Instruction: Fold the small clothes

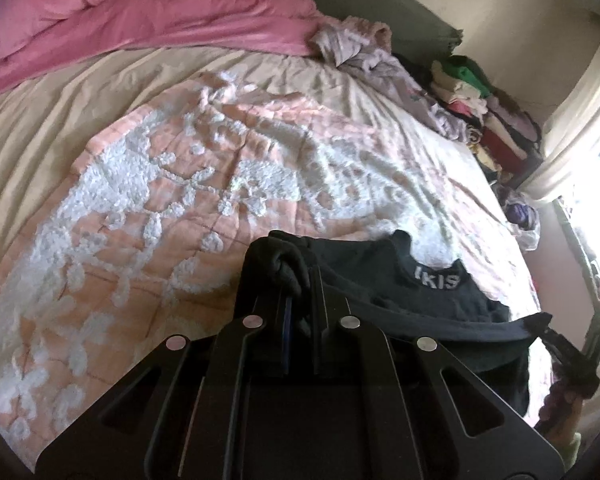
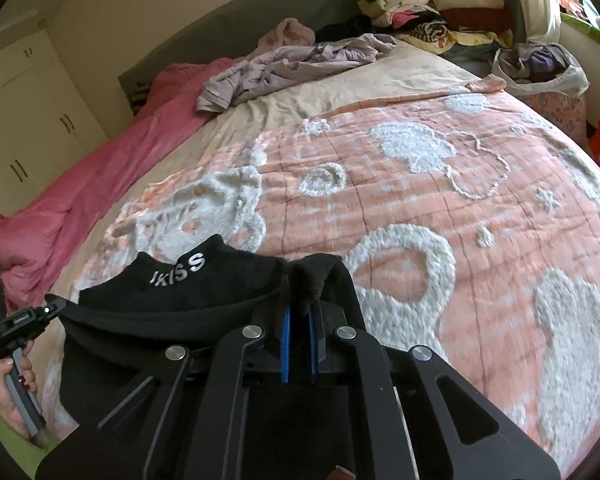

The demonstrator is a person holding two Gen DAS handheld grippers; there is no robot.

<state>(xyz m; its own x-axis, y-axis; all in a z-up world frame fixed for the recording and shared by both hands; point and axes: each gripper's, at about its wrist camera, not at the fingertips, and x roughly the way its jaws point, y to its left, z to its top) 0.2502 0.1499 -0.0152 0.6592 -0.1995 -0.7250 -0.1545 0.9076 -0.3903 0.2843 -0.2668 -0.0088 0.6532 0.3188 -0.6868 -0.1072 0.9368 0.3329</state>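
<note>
A small black garment point(image 1: 428, 304) with white "IKISS" letters at the neck hangs stretched between my two grippers above the bed; it also shows in the right wrist view point(image 2: 172, 304). My left gripper point(image 1: 296, 280) is shut on one bunched shoulder of it. My right gripper point(image 2: 304, 292) is shut on the other shoulder. The left gripper point(image 2: 52, 308) appears at the left of the right wrist view, held by a hand. The right gripper point(image 1: 540, 320) shows at the right edge of the left wrist view.
A pink quilt with white tufted patterns point(image 2: 440, 208) covers the bed under the garment. A pink duvet point(image 1: 120, 12) lies along the far side. A crumpled lilac garment point(image 2: 292, 64) and stacked folded clothes point(image 2: 440, 8) lie near the bed's head. A bag point(image 2: 548, 68) stands beside the bed.
</note>
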